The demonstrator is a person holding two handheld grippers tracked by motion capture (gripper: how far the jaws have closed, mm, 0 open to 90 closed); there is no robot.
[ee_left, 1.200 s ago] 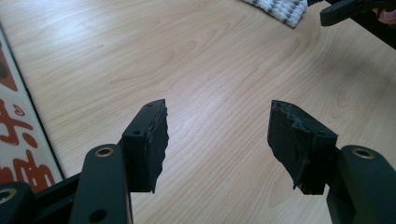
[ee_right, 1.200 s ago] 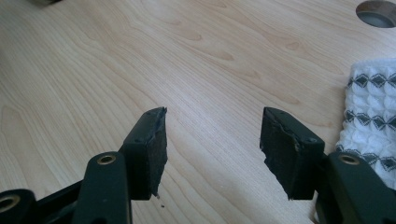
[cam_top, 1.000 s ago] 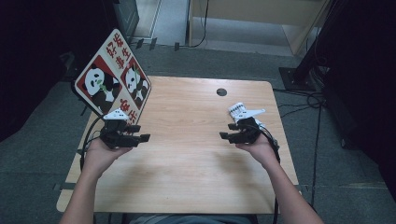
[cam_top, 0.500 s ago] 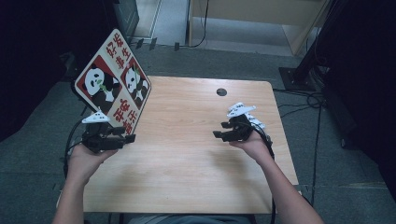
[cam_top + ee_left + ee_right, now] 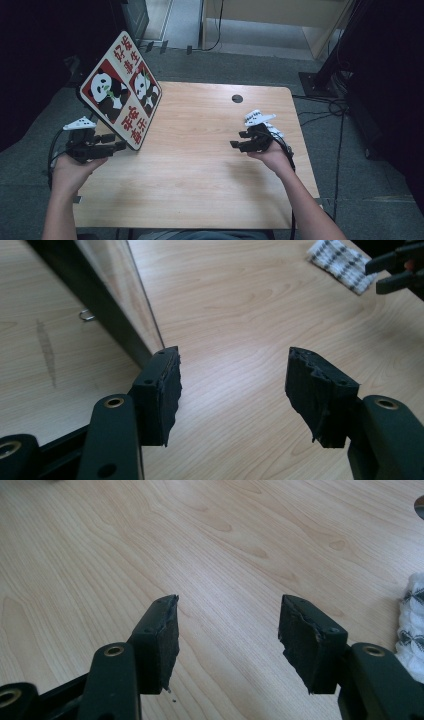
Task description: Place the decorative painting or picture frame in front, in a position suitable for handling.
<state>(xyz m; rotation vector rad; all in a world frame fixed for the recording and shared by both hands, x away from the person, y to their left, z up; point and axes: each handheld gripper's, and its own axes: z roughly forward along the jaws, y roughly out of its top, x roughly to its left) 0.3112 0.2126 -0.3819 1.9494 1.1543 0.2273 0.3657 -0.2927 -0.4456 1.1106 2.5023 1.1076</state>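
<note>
Two spread tongs, left [image 5: 116, 146] and right [image 5: 235, 145], flank a tilted red-and-white panda board [image 5: 120, 92].

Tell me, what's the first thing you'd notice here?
The big panda sign with red and black characters, leaning tilted at the wooden table's left edge. Close beside its lower corner is the open left gripper, and the open right gripper hangs over the table's right side, near a checked cloth.

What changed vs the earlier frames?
The left gripper moved left and back toward the tilted panda-print sign board; its jaws remain open and empty. The right gripper barely shifted and remains open. The board, the patterned white cloth and the wooden table stayed put.
</note>
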